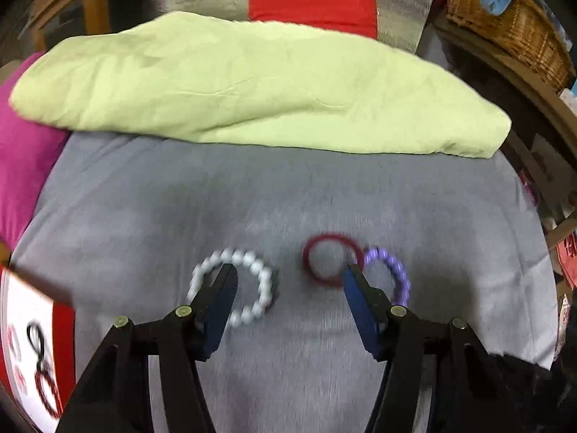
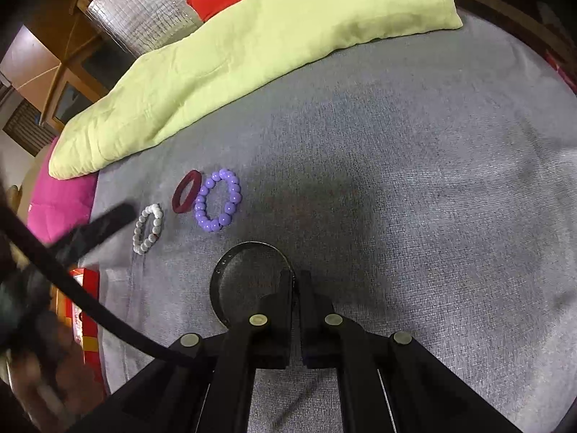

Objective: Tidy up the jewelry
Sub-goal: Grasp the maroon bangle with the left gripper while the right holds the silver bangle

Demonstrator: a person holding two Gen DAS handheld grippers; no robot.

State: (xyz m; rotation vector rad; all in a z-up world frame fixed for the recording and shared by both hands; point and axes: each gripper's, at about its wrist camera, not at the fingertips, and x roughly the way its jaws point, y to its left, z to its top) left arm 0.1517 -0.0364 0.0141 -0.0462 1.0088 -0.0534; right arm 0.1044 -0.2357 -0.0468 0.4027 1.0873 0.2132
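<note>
Left wrist view looks down on a grey blanket (image 1: 144, 198) spread over what seems a bed, with the left hand-held gripper (image 1: 288, 278) released, its jaws standing apart and nothing between them. Under its left finger lies a white bead bracelet (image 1: 252, 263); just past its right fingertip sit a dark red bangle (image 1: 317, 241) and, touching that, a purple bead bracelet (image 1: 400, 270). The three lie in a loose row, likely laid out so each can be picked singly. The picture is smeared, so whether either finger touches a bracelet I cannot tell. Beside the left hand-held gripper, low on its left, a red and white box (image 1: 25, 324) holds what look like more dark rings; it is probably where the jewelry belongs, though that is a guess. Farther ahead a pale green quilt (image 1: 252, 83) is folded across the blanket, with a pink cushion (image 1: 21, 166) at its left end. In the right wrist view the right hand-held gripper (image 2: 297, 278) is clenched on a black bangle (image 2: 230, 256), pinching its band at the near right side so the ring hangs out ahead and to the left, above the blanket. Held by the edge like that, it should drop free cleanly when let go. The open left hand-held gripper looks ready to take one of the three.
</note>
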